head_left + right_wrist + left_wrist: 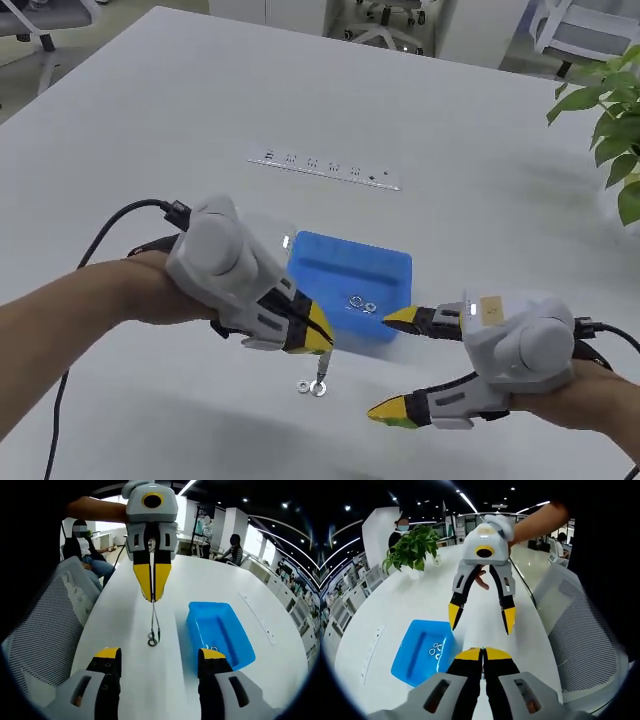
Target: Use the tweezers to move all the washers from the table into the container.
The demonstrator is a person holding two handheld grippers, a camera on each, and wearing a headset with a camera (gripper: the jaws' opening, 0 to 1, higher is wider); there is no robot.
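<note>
Left gripper [318, 340] on the tweezers [154, 620], tips down at the loose washers [311, 387] just outside the blue container [350, 255].

I see my left gripper's yellow-tipped jaws pressed together on the tweezers, which hang below them. Their points reach two small washers lying on the white table [450, 140], just beside the container's wall on the side nearest me. I cannot tell whether the points actually pinch a washer or only touch it. My right gripper [392, 364] holds nothing, its jaws spread wide. One tip sits just beside the container's near right corner, and the other is farther out from the container over bare table. A few washers inside the container [362, 305] lie on its floor toward that same corner.
</note>
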